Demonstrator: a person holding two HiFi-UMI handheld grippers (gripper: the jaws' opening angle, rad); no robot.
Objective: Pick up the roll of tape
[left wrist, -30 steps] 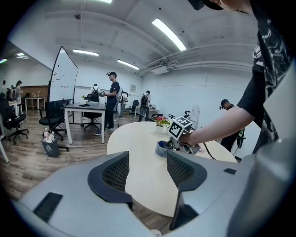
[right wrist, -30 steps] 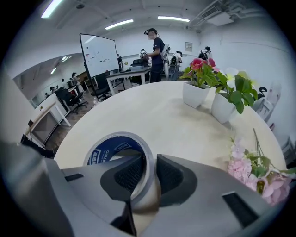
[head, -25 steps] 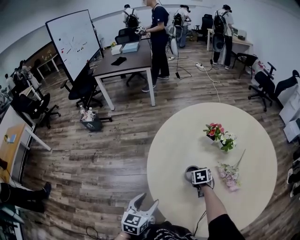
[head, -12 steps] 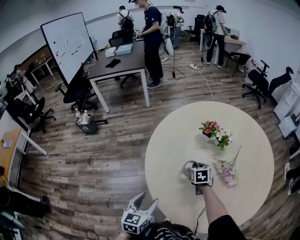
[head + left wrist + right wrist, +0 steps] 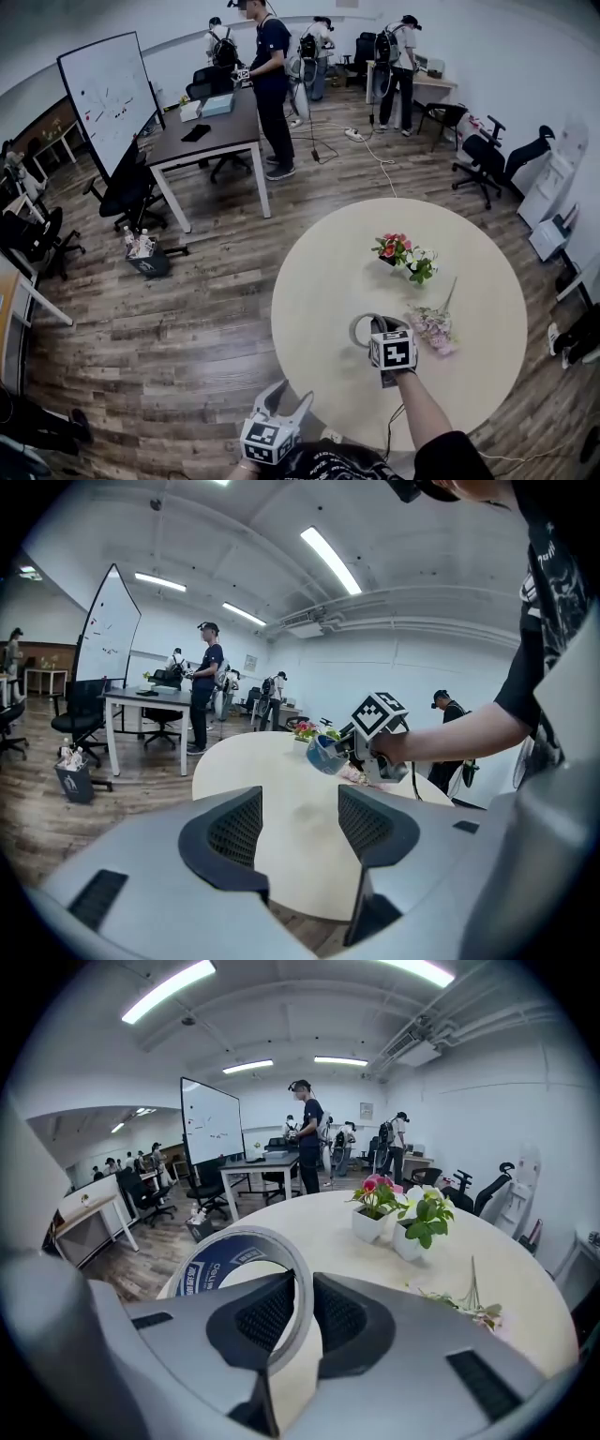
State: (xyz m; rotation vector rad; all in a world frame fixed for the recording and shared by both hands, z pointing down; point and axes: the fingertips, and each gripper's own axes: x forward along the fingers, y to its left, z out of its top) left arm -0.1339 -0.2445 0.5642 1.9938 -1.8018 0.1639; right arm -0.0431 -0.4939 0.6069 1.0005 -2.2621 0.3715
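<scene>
The roll of tape (image 5: 211, 1265) hangs clear of the round worktop (image 5: 319, 281), near its front edge. One side of its ring wall is pinched by the right tool (image 5: 302, 1297), one jaw inside the ring and one outside. It looks light and stiff, with a smooth outer face that could slip, so the wall, seated deep in the pads, seems the sensible hold. The left tool (image 5: 300, 808) hovers off the worktop's edge, jaws spread and empty. Potted flowers (image 5: 403, 255) stand farther back, and a loose sprig (image 5: 433, 326) lies beside the right tool.
</scene>
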